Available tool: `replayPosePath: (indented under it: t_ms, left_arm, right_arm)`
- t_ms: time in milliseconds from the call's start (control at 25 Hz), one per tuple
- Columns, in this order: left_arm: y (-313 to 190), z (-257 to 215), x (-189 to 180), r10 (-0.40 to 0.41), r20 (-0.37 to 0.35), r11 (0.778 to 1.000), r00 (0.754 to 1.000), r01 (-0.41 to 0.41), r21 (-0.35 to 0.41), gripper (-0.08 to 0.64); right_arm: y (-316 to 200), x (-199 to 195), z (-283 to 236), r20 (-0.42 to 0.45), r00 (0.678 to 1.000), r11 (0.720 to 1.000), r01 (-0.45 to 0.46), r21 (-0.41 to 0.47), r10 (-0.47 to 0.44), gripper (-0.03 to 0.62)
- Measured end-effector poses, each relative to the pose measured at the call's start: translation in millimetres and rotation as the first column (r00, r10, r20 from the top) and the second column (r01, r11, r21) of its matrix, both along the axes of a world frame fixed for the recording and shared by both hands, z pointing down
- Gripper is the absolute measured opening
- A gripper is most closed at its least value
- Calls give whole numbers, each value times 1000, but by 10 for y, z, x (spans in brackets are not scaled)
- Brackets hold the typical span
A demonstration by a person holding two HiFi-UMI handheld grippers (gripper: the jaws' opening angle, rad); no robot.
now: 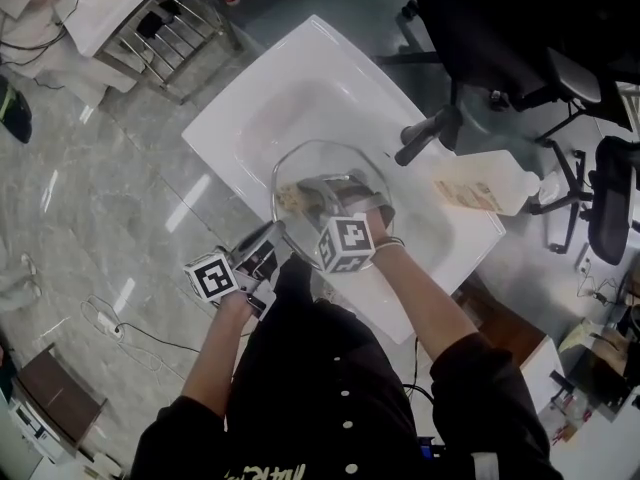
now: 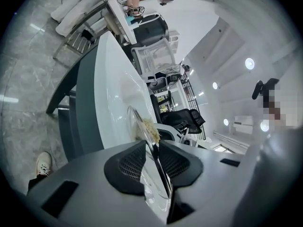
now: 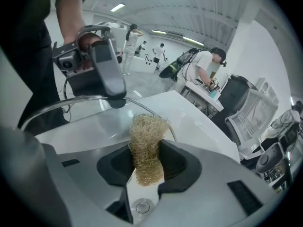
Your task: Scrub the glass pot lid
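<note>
Head view: the lid (image 1: pixel 330 168) is seen held tilted above the white sink (image 1: pixel 250 98), towards its near edge. The left gripper (image 1: pixel 272 246) is at the lid's near-left rim, and the right gripper (image 1: pixel 325 203) reaches onto the glass from the near side. Neither grip can be confirmed from above, as the marker cubes and hands are in the way. The left gripper view settles one of them. There the lid is met edge-on and its rim is pinched between the two pads, which stand a narrow gap apart with the glass filling it. In the right gripper view the jaws are found closed on a straw-coloured fibre scrubber (image 3: pixel 147 141). Its tuft stands up past the pads and appears pressed to the glass, and the other gripper is seen clamped on the far rim. The scrubber is also made out beside the glass in the left gripper view, and as a pale patch from above. Only the head view records the surroundings: a dark tap (image 1: pixel 428 136) just beyond the lid, a pale bottle (image 1: pixel 485 183) lying on the sink's right rim, a black chair (image 1: pixel 500 38) behind, and a wire rack (image 1: pixel 165 33) at upper left. People (image 3: pixel 206 65) at desks are noted in the right gripper view alone, and a shoe (image 2: pixel 42 162) on the floor in the left gripper view alone.
</note>
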State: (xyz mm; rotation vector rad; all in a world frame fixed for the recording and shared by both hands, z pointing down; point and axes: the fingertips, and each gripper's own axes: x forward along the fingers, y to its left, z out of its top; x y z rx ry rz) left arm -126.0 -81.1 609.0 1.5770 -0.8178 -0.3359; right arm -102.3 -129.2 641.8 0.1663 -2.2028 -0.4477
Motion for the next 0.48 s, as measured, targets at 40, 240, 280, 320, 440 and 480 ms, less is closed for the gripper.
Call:
replayPosePath:
  t_ms: [40, 240, 280, 320, 440, 480]
  left_arm:
    - [-1, -5, -3, 4, 4, 1000, 1000, -4, 3, 104]
    - [-31, -31, 16, 18, 13, 999, 1000, -19, 35, 104]
    - [-30, -46, 33, 16, 2, 999, 1000, -16, 28, 104]
    - [-26, -53, 44, 8, -11, 1000, 1000, -8, 13, 104]
    - [51, 58, -28, -4, 40, 997, 999, 7, -76, 103]
    - [56, 71, -43, 3, 62, 997, 998, 2, -79, 103]
  right_arm:
    - [40, 1, -12, 1, 1000, 1000, 14, 0, -14, 146]
    - [218, 89, -69, -22, 997, 997, 81, 1, -81, 146]
    - [264, 114, -79, -24, 996, 996, 90, -6, -91, 146]
    - [309, 142, -89, -24, 995, 995, 98, -14, -99, 146]
    - [444, 222, -109, -25, 992, 992, 121, -32, -122, 146]
    - [486, 246, -118, -27, 991, 991, 129, -34, -130, 146]
